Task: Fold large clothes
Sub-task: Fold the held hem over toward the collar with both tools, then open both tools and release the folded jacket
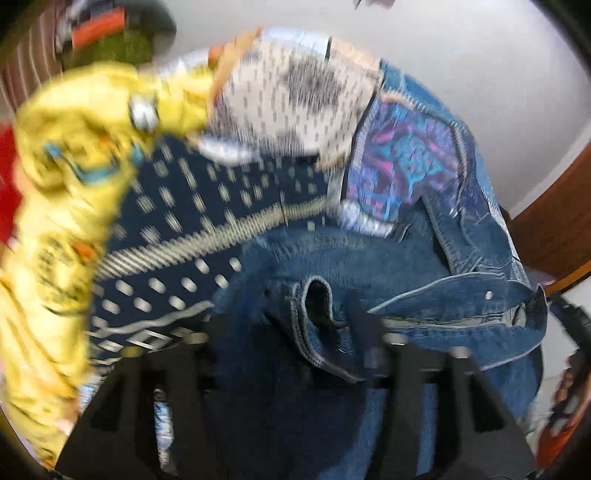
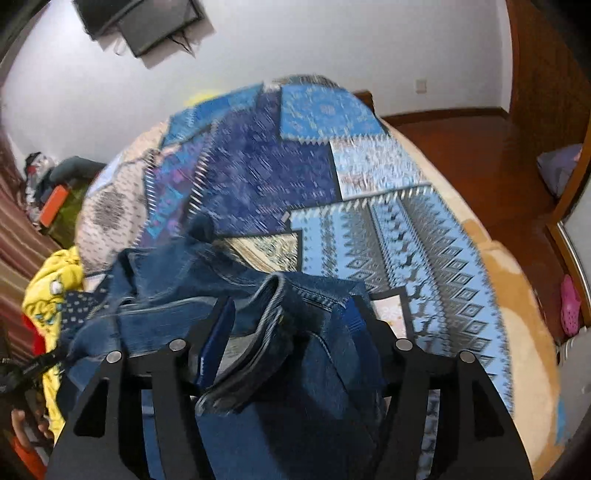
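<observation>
A blue denim jacket [image 1: 406, 258] lies crumpled on a bed under a patchwork quilt [image 2: 369, 166]. In the left wrist view my left gripper [image 1: 291, 325] stands open, and a folded denim edge with a stitched hem [image 1: 317, 317] rises loosely between its black fingers. In the right wrist view my right gripper [image 2: 290, 306] is also open. A thick fold of the same jacket [image 2: 269, 325] sits in its gap, with a free gap on the left side. Both views are blurred. The rest of the jacket [image 2: 166, 266] spreads to the left.
A yellow printed garment [image 1: 74, 147] is heaped left of the jacket, also visible as the yellow garment [image 2: 55, 280]. Beyond the bed's right edge are a wooden floor [image 2: 461, 147] and a pink shoe [image 2: 570, 306]. A dark screen [image 2: 147, 22] hangs on the white wall.
</observation>
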{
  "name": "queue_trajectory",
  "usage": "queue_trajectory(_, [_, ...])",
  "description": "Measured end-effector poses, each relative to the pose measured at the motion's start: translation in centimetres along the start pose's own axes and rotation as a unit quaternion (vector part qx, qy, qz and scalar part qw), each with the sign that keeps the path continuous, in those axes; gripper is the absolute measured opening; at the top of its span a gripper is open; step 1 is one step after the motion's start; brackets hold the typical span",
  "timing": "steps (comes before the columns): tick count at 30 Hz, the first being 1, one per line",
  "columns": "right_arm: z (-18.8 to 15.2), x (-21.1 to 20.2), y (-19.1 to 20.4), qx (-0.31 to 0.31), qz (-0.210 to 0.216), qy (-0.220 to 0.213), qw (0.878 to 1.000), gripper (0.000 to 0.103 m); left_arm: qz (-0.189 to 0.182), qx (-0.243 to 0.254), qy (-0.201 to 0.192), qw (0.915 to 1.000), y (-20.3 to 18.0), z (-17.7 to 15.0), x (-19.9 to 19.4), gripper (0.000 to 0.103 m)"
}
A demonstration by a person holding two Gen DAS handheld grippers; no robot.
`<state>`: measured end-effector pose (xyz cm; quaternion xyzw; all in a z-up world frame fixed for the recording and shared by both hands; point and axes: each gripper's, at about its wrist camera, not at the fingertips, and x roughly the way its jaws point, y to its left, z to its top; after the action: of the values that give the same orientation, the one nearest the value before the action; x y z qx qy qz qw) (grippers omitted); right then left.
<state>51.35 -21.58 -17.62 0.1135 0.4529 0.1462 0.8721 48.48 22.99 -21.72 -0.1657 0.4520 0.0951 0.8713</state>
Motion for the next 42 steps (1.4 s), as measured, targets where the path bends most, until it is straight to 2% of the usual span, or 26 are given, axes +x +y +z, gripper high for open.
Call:
queue_trajectory(1, [0.0,-1.1,0.3,-0.008,0.0,-0.006,1.0,0.064,0.006,0.007,-0.014,0.9999,-0.2,0.0,-1.0,0.069])
queue_trajectory(3, [-0.3,-2.7,1.0,-0.026,0.0,-0.017,1.0,0.072,0.008,0.021,-0.036,0.9991,-0.5,-0.1,-3.3,0.082])
queue_trajectory(6, [-1.3,-5.1,2.6,-0.069,0.005,-0.033,0.997,0.08,-0.011,0.038,-0.037,0.9985,-1.0,-0.4,-5.1,0.091])
queue_trajectory(8, [-2.4,-6.1,3.7,-0.097,0.012,-0.037,0.994,0.083,-0.023,0.055,-0.024,0.9979,-1.4,-1.0,-5.8,0.092])
queue_trajectory(13, [-4.8,-4.9,6.2,-0.158,0.018,-0.022,0.987,0.083,-0.026,0.085,0.019,0.9959,-2.4,-3.6,-5.0,0.093])
queue_trajectory(19, [-8.2,0.0,8.6,-0.192,0.031,0.056,0.979,0.083,-0.025,0.116,0.073,0.9902,-3.9,-6.8,-1.5,0.093])
queue_trajectory(22, [-9.1,2.4,9.7,-0.206,0.027,0.077,0.975,0.083,-0.004,0.126,0.082,0.9886,-4.3,-7.1,0.6,0.093])
queue_trajectory(24, [-9.1,3.9,10.3,-0.208,0.016,0.088,0.974,0.083,0.012,0.131,0.073,0.9886,-4.2,-6.6,1.9,0.094])
queue_trajectory(26, [-8.6,4.9,10.4,-0.2,0.012,0.085,0.976,0.084,0.002,0.117,0.069,0.9906,-3.7,-5.5,2.8,0.094])
queue_trajectory(27, [-8.0,5.3,10.6,-0.195,0.016,0.079,0.978,0.084,0.011,0.114,0.063,0.9914,-3.6,-4.9,3.1,0.094])
queue_trajectory(31, [-5.7,6.3,10.6,-0.173,0.029,0.078,0.981,0.084,0.084,0.147,0.043,0.9847,-4.0,-2.1,4.8,0.094])
queue_trajectory(34, [-4.0,7.1,11.2,-0.169,0.031,0.064,0.983,0.084,0.067,0.121,0.041,0.9895,-3.0,0.2,5.7,0.094])
queue_trajectory(37, [-3.1,7.3,11.4,-0.163,0.013,0.041,0.986,0.084,0.049,0.08,0.03,0.9951,-2.3,2.1,5.7,0.094])
queue_trajectory(42, [-2.0,7.6,11.1,-0.125,0.008,0.04,0.991,0.084,0.041,0.031,0.031,0.9982,-1.8,3.9,5.3,0.094])
